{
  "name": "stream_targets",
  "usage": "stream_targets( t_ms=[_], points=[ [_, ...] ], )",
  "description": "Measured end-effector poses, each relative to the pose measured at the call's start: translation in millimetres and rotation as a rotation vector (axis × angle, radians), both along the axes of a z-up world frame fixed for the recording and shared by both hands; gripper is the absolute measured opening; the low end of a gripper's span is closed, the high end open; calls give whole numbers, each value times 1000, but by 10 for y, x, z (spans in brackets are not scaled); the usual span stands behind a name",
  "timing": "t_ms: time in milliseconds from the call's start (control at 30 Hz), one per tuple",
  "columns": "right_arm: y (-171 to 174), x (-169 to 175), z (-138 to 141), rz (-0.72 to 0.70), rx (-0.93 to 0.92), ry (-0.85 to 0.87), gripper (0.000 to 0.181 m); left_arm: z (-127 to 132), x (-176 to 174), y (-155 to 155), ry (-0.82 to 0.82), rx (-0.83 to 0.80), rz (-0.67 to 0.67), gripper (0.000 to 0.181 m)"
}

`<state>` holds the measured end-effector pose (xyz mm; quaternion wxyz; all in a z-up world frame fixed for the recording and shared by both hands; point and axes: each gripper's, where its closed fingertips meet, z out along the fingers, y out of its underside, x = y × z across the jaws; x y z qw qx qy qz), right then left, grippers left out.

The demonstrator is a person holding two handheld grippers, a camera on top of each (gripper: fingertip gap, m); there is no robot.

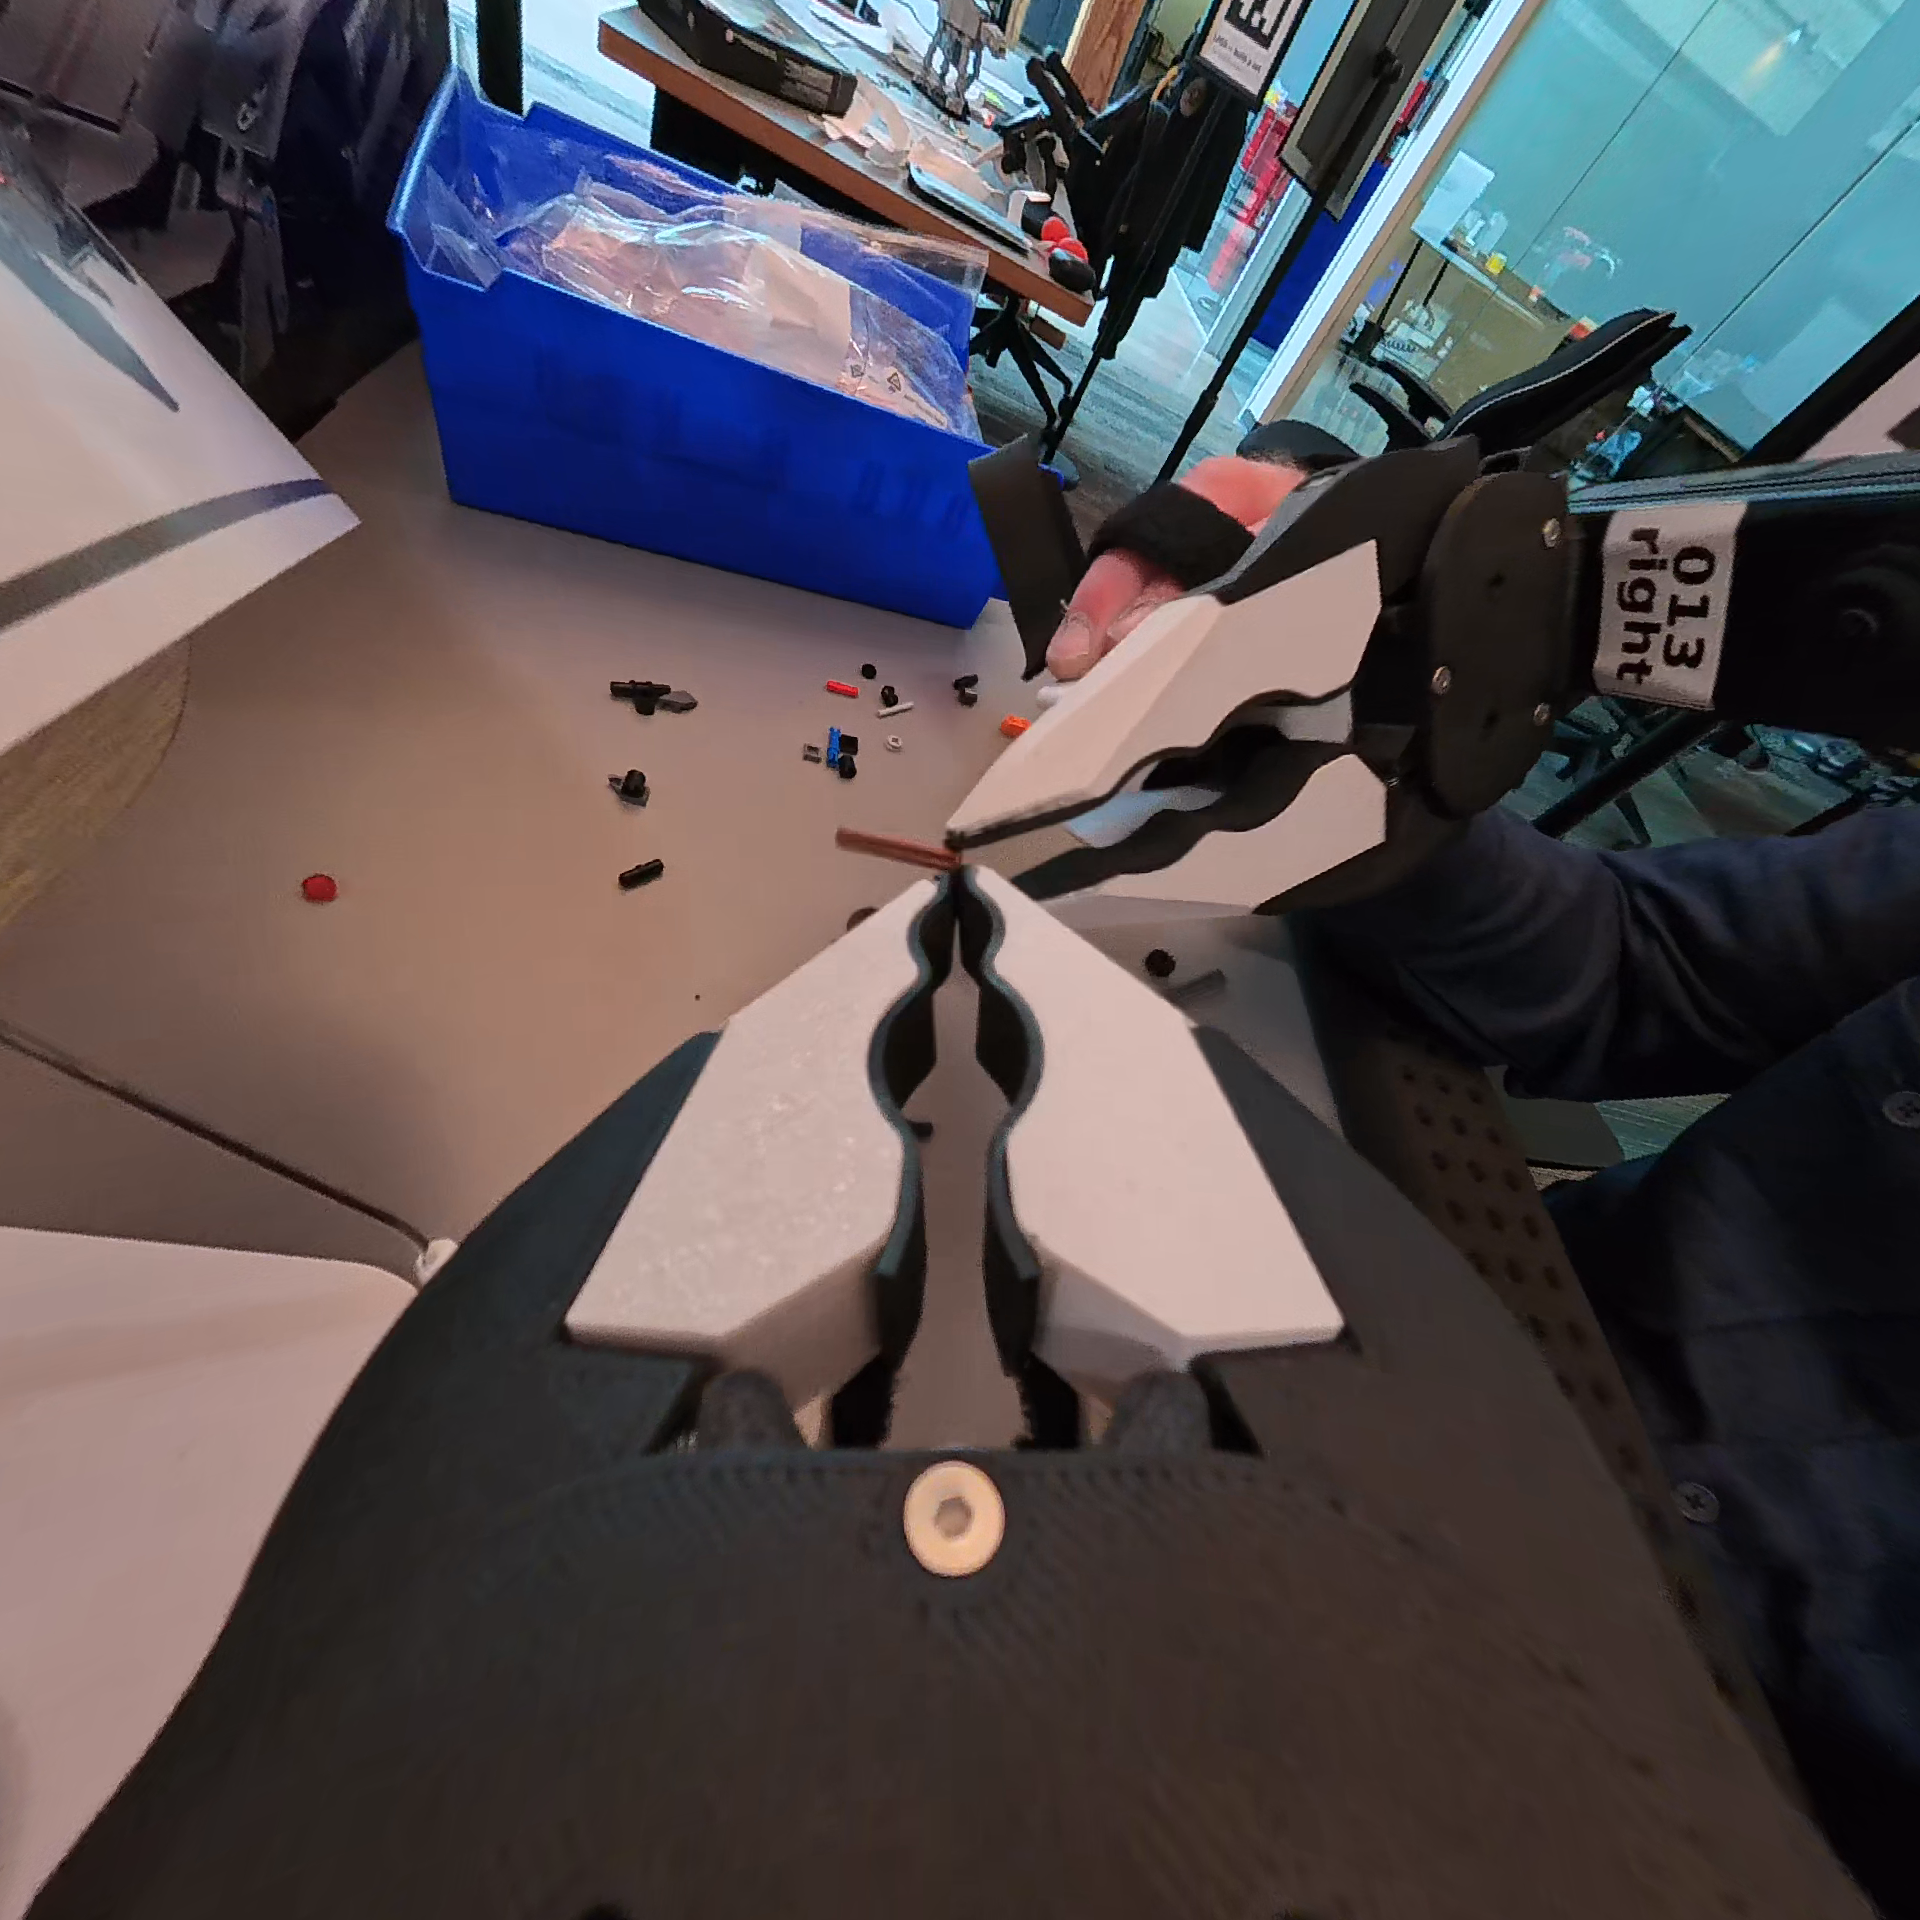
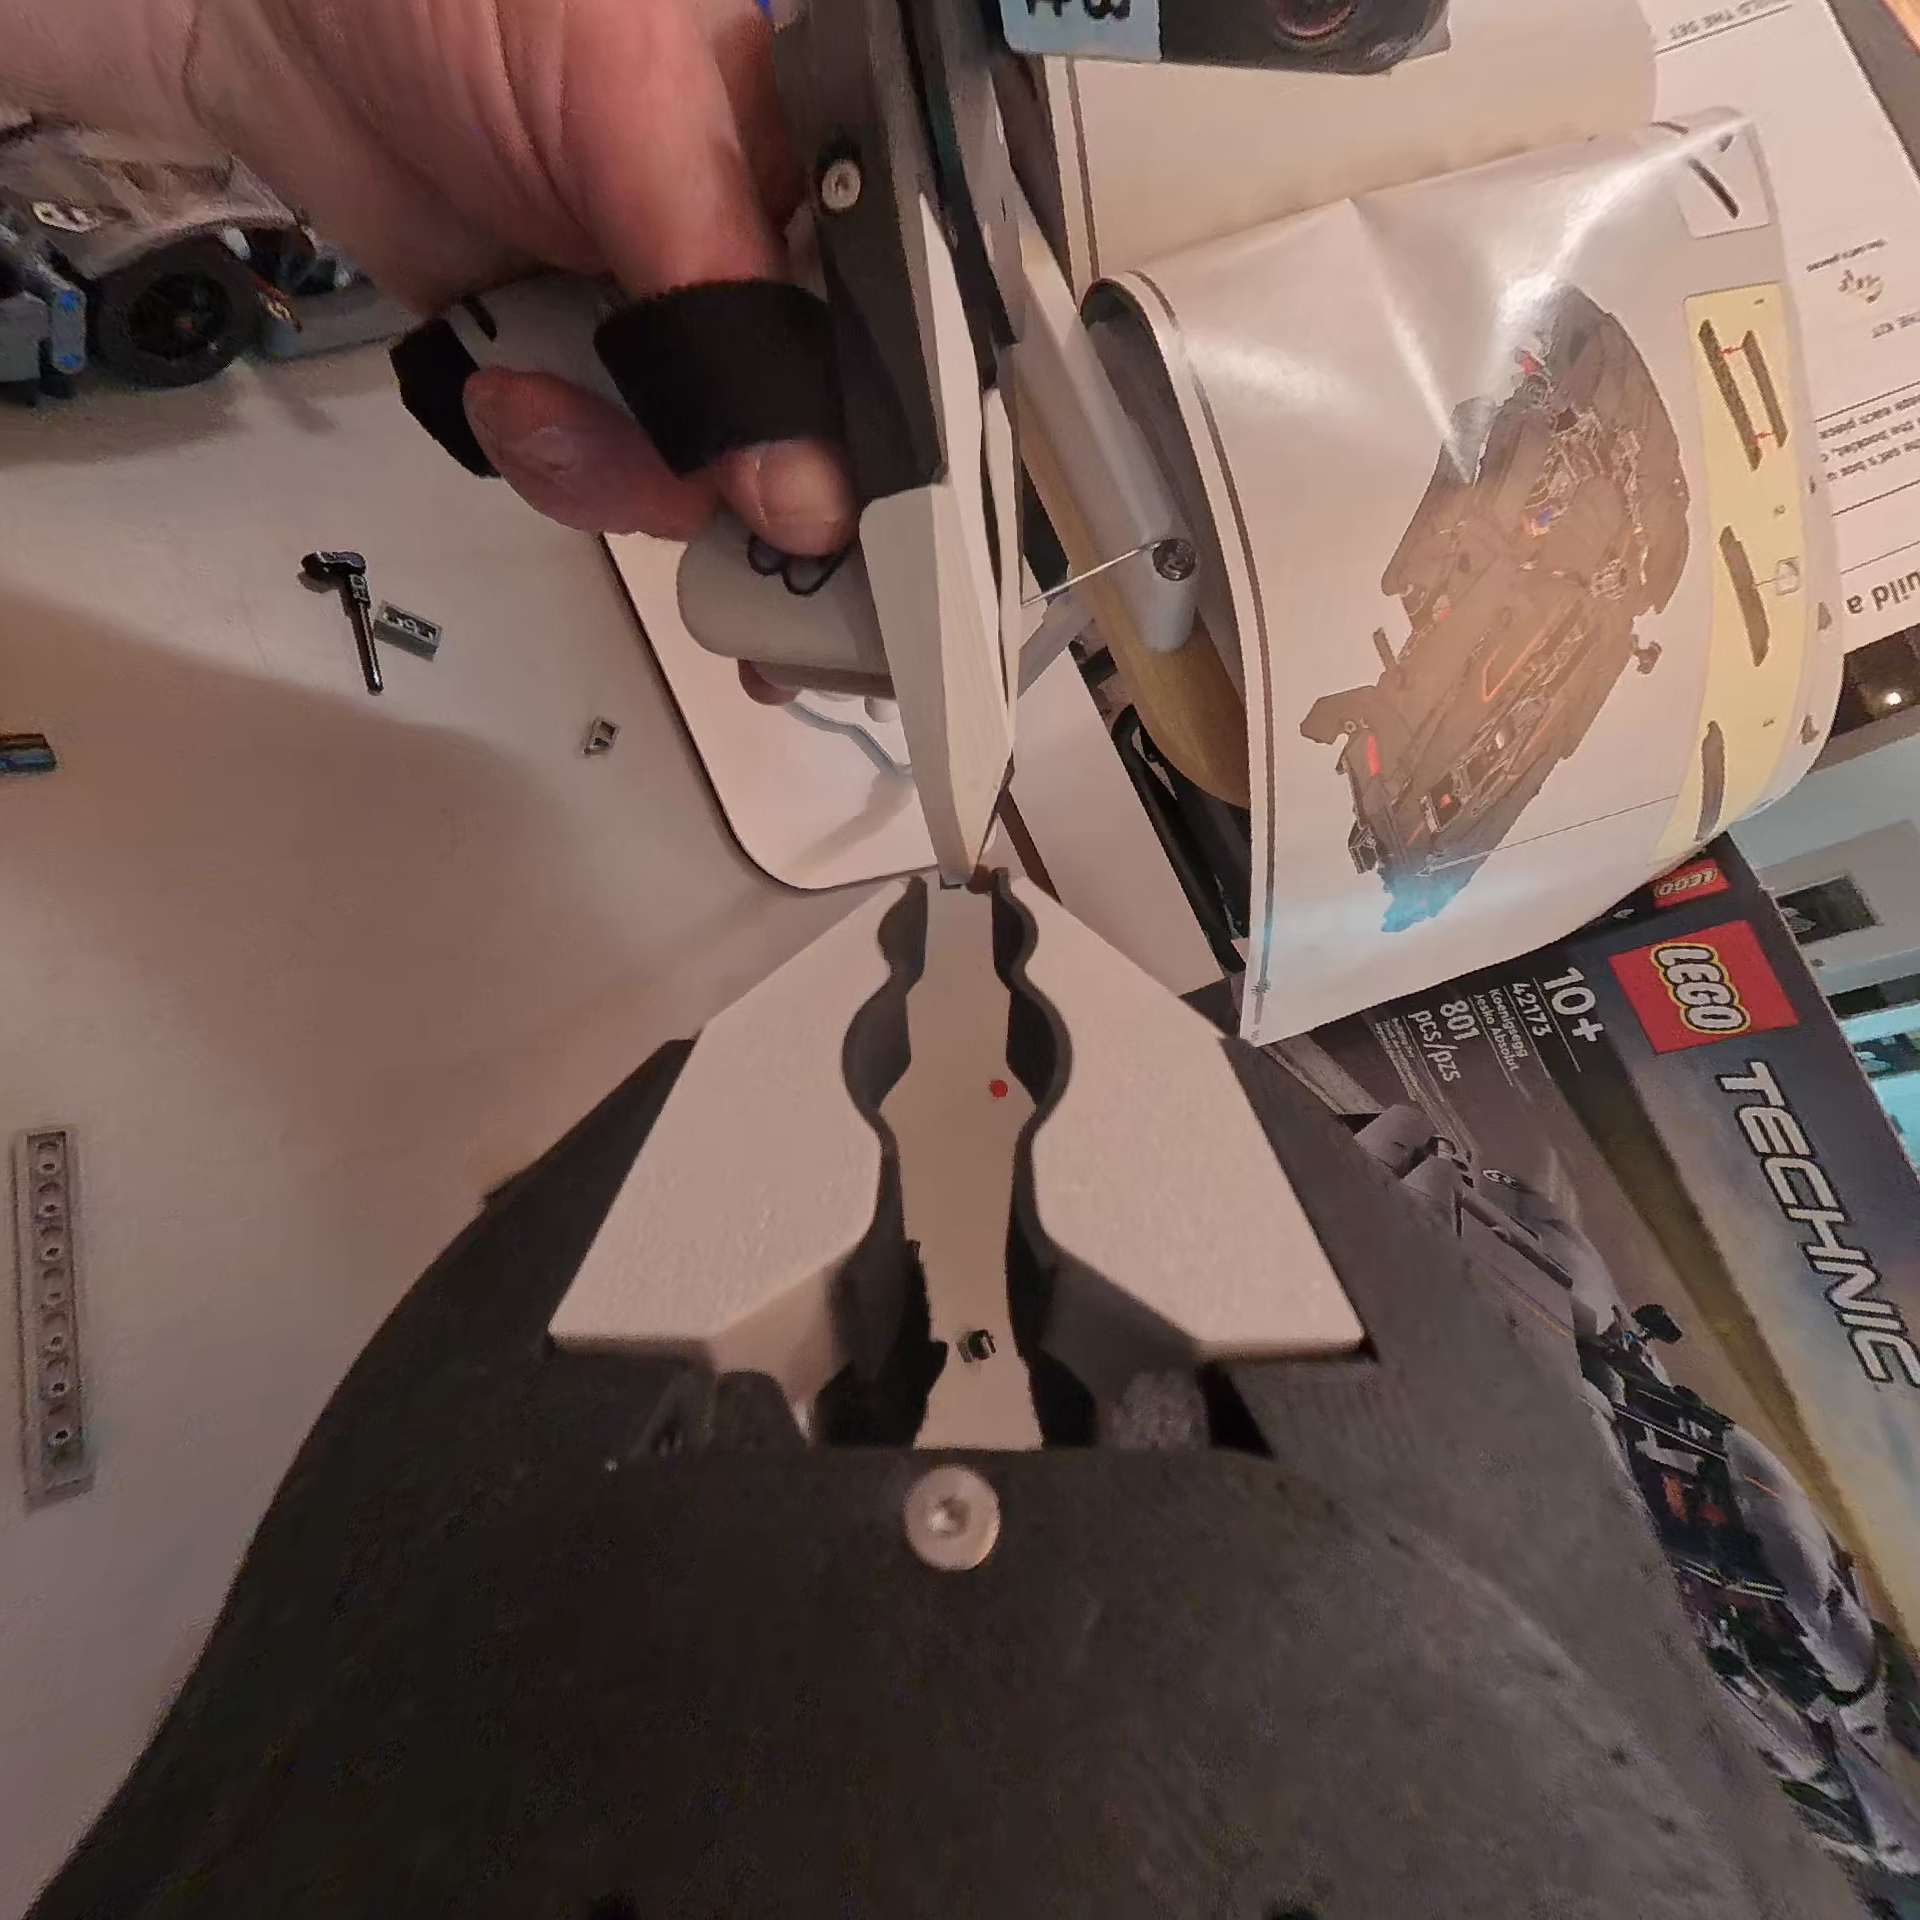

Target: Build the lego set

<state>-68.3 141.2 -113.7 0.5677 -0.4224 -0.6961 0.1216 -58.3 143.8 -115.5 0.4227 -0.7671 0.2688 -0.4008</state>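
Office chairs, glass partitions and a cluttered far desk fill the background behind a pale surface (image 1: 436, 727); a blue bin (image 1: 707, 416) holding crumpled clear plastic bags (image 1: 727, 270) stands toward its far edge. Loose lego pieces (image 1: 842, 727) – black pins, a blue one, a red stub – lie scattered on the open middle of the surface, and a small red round piece (image 1: 319, 887) sits apart from them.

In the left wrist view the left gripper (image 1: 956, 883) has its fingers drawn narrow, the tips nearly meeting; whether anything is pinched between them cannot be told. The right gripper (image 1: 961, 842) comes in from the side, held by a hand (image 1: 1164, 582) strapped with a black band; its fingers are closed on a thin reddish-brown axle (image 1: 896, 847) that sticks out sideways just above the left gripper's tips – the two grippers meet tip to tip above the surface.

The right wrist view shows its own fingers (image 2: 727, 1143) narrow at the tips, with the left gripper's fingers edge-on just beyond. Near that side of the surface lie a long grey beam (image 2: 52, 1314), a black axle piece (image 2: 358, 613) and a part-built model car (image 2: 135, 270); an open instruction booklet (image 2: 1507, 540) curls over the lego box (image 2: 1714, 1195).
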Motion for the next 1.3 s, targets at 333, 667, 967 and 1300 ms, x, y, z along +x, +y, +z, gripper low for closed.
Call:
stream_targets(
  t_ms=[333,667,967,1300],
  points=[
    [-27,25,16,22,-26,5,7,6,46,-36,0,4,-30,0],
    [-37,77,63,51,-70,30,9,-9,13,-33,8,4,-26,0],
    [90,230,93,38,-154,53,10,-25,-28,-38,24,-2,-19,0],
    [83,422,-547,63,-396,-240,12,-210,35,-127,100,-66,-78,0]
  ],
)
